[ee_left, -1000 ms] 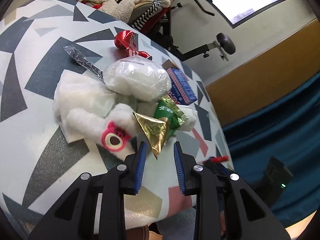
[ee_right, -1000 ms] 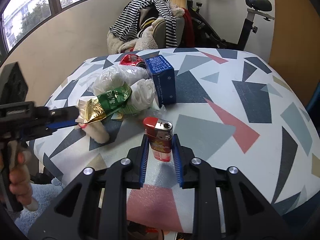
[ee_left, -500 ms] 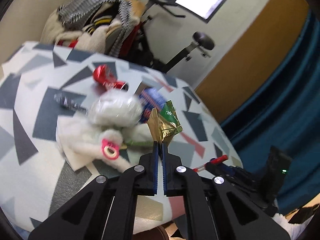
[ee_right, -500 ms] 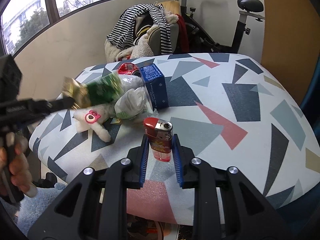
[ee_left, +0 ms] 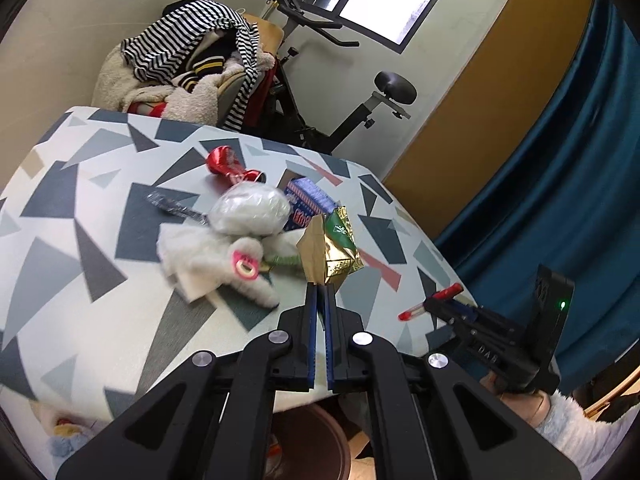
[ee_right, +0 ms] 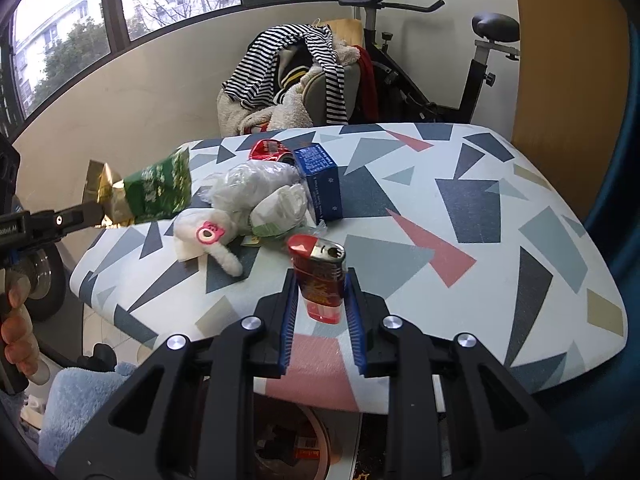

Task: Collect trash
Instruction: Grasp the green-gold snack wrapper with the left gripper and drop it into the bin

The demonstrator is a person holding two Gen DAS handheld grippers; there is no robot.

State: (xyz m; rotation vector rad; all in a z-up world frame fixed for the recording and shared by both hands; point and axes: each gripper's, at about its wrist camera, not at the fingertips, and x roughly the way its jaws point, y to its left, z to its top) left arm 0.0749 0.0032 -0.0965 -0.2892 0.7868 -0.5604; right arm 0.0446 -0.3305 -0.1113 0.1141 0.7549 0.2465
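Observation:
My left gripper (ee_left: 320, 290) is shut on the gold corner of a green and gold snack wrapper (ee_left: 332, 246), which hangs in the air above the patterned table (ee_left: 80, 240). From the right wrist view the wrapper (ee_right: 154, 190) floats off the table's left edge. My right gripper (ee_right: 322, 276) is shut on a red lighter (ee_right: 320, 280), held upright over the table's near edge. On the table lie a crushed red can (ee_right: 268, 150), a blue box (ee_right: 320, 184), a clear plastic bag (ee_right: 256, 188) and a white fluffy piece with a pink ring (ee_right: 208, 234).
A round bin (ee_left: 316, 440) sits on the floor under the table's near edge. Behind the table stand a chair piled with clothes (ee_right: 296, 76) and an exercise bike (ee_right: 476, 52). A blue curtain (ee_left: 560, 184) hangs to the right. A wrapped plastic utensil (ee_left: 172, 206) lies on the table.
The left gripper's jaws closed on the wrapper's corner and lifted it off the pile, up and toward the table's left edge. The right gripper, still holding the lighter, drew back and rose slightly.

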